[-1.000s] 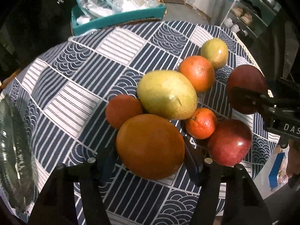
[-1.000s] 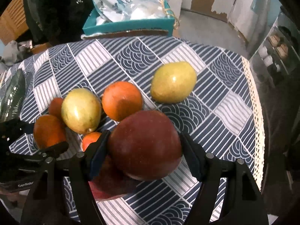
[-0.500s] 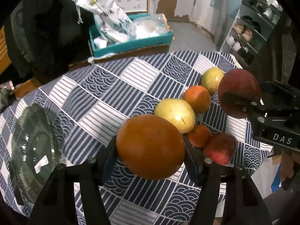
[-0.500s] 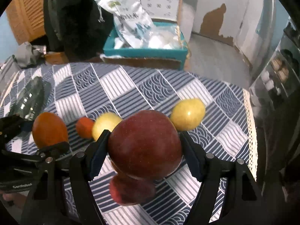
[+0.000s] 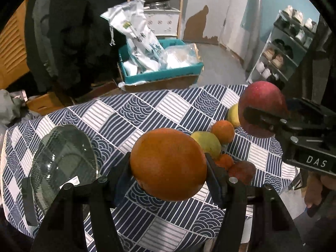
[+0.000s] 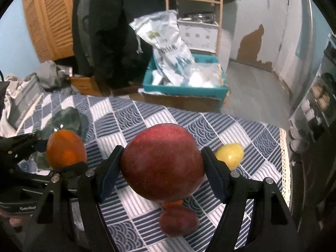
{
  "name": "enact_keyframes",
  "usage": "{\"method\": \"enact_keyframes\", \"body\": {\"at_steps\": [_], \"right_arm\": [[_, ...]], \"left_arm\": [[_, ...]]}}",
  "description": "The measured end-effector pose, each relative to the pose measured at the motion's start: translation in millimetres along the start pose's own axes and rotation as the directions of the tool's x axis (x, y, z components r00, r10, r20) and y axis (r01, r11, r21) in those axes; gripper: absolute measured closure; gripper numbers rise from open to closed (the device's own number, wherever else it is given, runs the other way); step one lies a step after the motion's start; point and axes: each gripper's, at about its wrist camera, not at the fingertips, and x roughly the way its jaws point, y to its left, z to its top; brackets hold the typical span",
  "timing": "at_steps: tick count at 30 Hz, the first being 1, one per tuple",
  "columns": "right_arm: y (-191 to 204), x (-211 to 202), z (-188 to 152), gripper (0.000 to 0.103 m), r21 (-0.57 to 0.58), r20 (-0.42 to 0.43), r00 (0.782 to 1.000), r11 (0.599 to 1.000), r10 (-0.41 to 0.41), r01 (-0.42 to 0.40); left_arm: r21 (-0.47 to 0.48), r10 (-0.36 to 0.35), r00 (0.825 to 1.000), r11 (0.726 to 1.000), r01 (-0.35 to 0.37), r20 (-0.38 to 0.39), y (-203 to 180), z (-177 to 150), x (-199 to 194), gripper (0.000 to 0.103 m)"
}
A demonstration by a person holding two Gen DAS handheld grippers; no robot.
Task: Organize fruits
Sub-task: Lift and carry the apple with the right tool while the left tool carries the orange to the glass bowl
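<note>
My left gripper (image 5: 168, 166) is shut on a large orange (image 5: 168, 163) and holds it well above the table. My right gripper (image 6: 161, 163) is shut on a big red apple (image 6: 161, 161), also lifted; it shows at the right of the left wrist view (image 5: 262, 109). On the tablecloth lie a yellow-green mango (image 5: 208, 143), an orange (image 5: 223, 131), a small tangerine (image 5: 224, 161), a second red apple (image 5: 241, 171) and a yellow pear (image 6: 230, 155). A clear glass bowl (image 5: 61, 163) stands at the table's left.
The round table has a blue-and-white patterned cloth (image 5: 147, 113). Behind it stands a teal box (image 5: 159, 73) with white bags. A shoe rack (image 5: 287, 48) is at the right, a wooden shelf at the back. The table edge drops off at the right.
Both grippers have risen and drawn back from the fruit pile, carrying the orange and the red apple. The table looks smaller and the glass bowl has come more into view.
</note>
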Motion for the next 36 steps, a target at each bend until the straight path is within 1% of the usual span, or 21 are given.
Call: {"method": "enact_keyframes", "body": {"at_steps": [7, 12, 17, 26, 36], "right_arm": [[23.8, -14.8, 15.7, 0.028, -0.022, 0.043, 0.998, 0.999, 0.047, -0.046], [43.9, -20.9, 27.1, 0.028, -0.043, 0.066, 0.994, 0.996, 0.083, -0.080], [67.3, -20.6, 37.5, 0.028, -0.070, 0.073, 0.991, 0.991, 0.115, -0.110], [107.8, -7.0, 55.3, 0.028, -0.103, 0.061, 0.982, 0.980, 0.177, -0.170], [154.3, 26.8, 70.8, 0.028, -0.125, 0.006, 0.972, 0.964, 0.237, -0.234]], "left_arm": [[-0.026, 0.000, 0.999, 1.000, 0.001, 0.043, 16.7, 2.1, -25.8, 0.037], [-0.027, 0.023, 0.997, 0.999, -0.021, 0.071, 26.6, -1.3, -40.4, 0.037], [-0.058, 0.036, 0.996, 0.998, -0.032, 0.077, 43.4, -3.6, -48.0, 0.037], [-0.125, 0.086, 0.992, 0.989, -0.074, 0.089, 82.6, -8.9, -55.6, 0.037], [-0.204, 0.147, 0.986, 0.970, -0.130, 0.074, 134.3, -22.2, -57.4, 0.037]]}}
